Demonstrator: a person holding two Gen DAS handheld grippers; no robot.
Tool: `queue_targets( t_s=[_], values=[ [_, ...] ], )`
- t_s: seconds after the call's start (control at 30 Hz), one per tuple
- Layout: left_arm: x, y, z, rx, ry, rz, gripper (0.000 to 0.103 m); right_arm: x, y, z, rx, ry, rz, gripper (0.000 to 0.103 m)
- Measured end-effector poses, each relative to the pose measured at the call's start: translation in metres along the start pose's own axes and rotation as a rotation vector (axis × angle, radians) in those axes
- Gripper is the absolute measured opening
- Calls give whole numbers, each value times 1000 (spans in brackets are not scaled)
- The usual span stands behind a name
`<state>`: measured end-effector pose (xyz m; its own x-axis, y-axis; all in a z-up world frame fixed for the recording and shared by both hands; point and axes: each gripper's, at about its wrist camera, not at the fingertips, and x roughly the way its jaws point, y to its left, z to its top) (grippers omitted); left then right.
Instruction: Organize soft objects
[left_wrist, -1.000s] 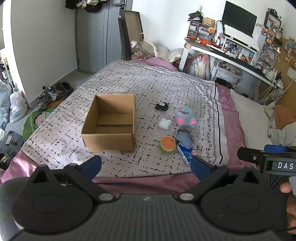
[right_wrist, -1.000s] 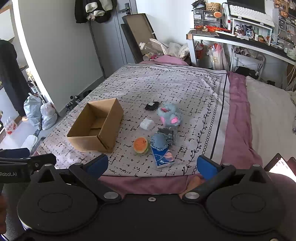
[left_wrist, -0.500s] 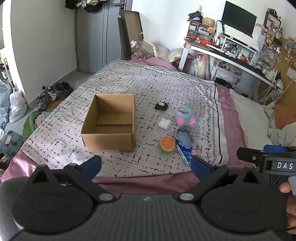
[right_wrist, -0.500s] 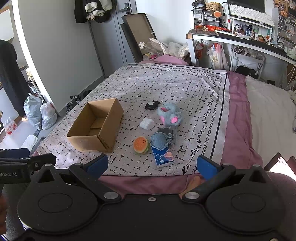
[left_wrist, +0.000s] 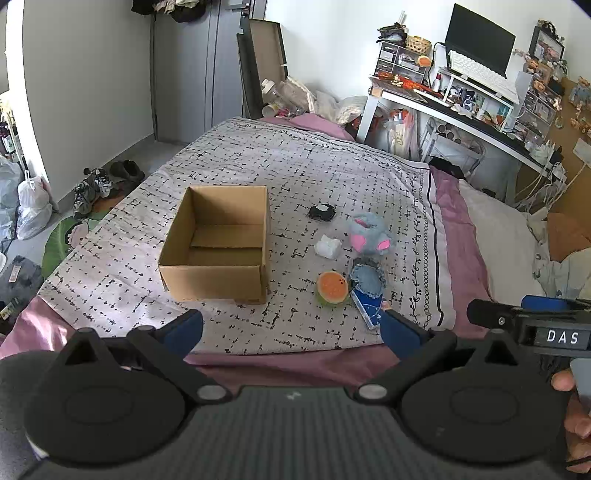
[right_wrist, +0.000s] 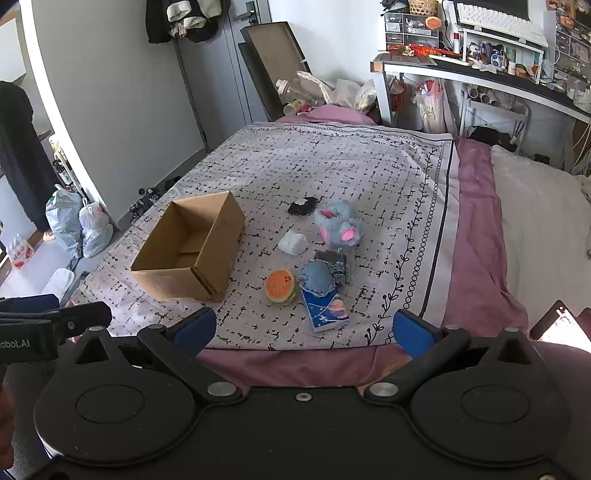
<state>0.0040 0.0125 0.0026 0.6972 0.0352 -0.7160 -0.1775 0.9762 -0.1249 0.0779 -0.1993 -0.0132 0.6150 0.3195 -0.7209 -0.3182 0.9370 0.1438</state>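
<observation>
An open, empty cardboard box (left_wrist: 218, 243) (right_wrist: 192, 247) stands on the patterned bedspread. To its right lie a burger-shaped squishy toy (left_wrist: 332, 288) (right_wrist: 281, 286), a white soft lump (left_wrist: 328, 246) (right_wrist: 293, 242), a grey plush with pink ears (left_wrist: 369, 234) (right_wrist: 338, 227), a denim-blue soft piece (left_wrist: 365, 278) (right_wrist: 318, 275), a small black item (left_wrist: 321, 212) (right_wrist: 303, 205) and a blue booklet (right_wrist: 325, 310). My left gripper (left_wrist: 291, 330) and right gripper (right_wrist: 303, 330) are both open and empty, held back over the bed's near edge.
The bedspread (left_wrist: 295, 166) covers a pink-sheeted bed (right_wrist: 476, 229). A cluttered white desk (left_wrist: 461, 107) stands at the back right. Bags and shoes (left_wrist: 92, 184) lie on the floor to the left.
The right wrist view has shifted slightly towards the objects. The left gripper has not moved. Nothing on the bed has moved.
</observation>
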Motion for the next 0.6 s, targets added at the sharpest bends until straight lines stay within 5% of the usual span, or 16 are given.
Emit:
queue_targets(
  t_s=[0.6],
  values=[
    [47,-5,16,-43,34,3,101,47,-33,17,119,66,50,103]
  ],
)
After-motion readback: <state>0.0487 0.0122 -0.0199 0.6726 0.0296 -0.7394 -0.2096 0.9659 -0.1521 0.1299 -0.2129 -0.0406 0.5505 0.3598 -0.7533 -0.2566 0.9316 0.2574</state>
